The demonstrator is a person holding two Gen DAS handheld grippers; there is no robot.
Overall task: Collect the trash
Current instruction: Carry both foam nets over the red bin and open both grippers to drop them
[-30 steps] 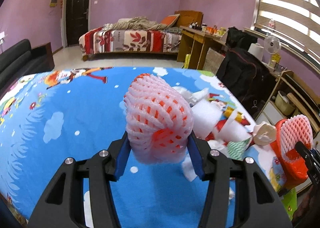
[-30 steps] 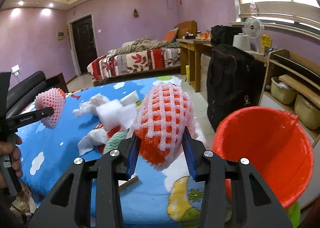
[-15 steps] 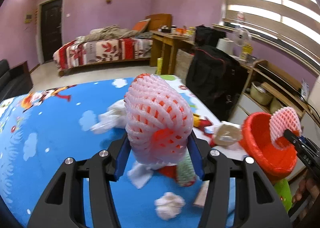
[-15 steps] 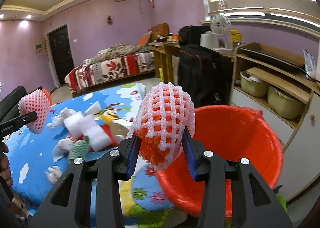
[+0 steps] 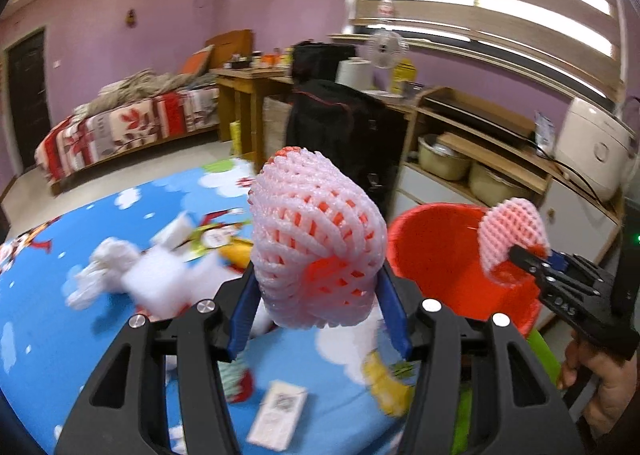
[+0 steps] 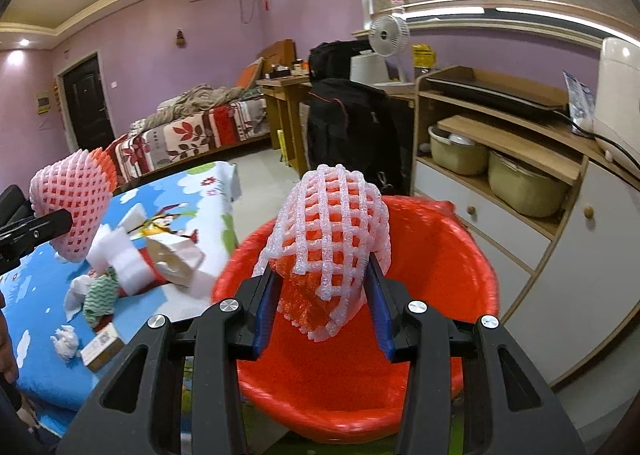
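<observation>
The left gripper [image 5: 316, 275] is clamped on a pink-and-red foam fruit net [image 5: 316, 239], its blue-padded jaws pressing the net's lower sides so that the netting bulges up and forward between them. Held this way, the net hangs in the air above the near part of the table with the blue cartoon-print cloth [image 5: 72, 295].

The right gripper [image 6: 322, 295] pinches a second foam fruit net [image 6: 332, 239], white mesh over a red inner layer, narrow jaws squeezing its base. This net is poised directly over the open mouth of the red plastic basin [image 6: 460, 255], which sits off the table's edge beside the wooden cabinet [image 6: 540, 239].

In the left wrist view the right gripper and its net appear at the right, over the basin's rim [image 5: 436, 211].

More trash lies on the cloth: white foam blocks [image 6: 124, 251], a crumpled white paper ball [image 6: 64, 339], a green-and-white wavy-patterned wrapper [image 6: 100, 295], a torn white paper bag [image 6: 176, 255] and a small cardboard box with a QR code [image 6: 102, 347]. A black backpack [image 6: 348, 123] stands beyond the basin.
</observation>
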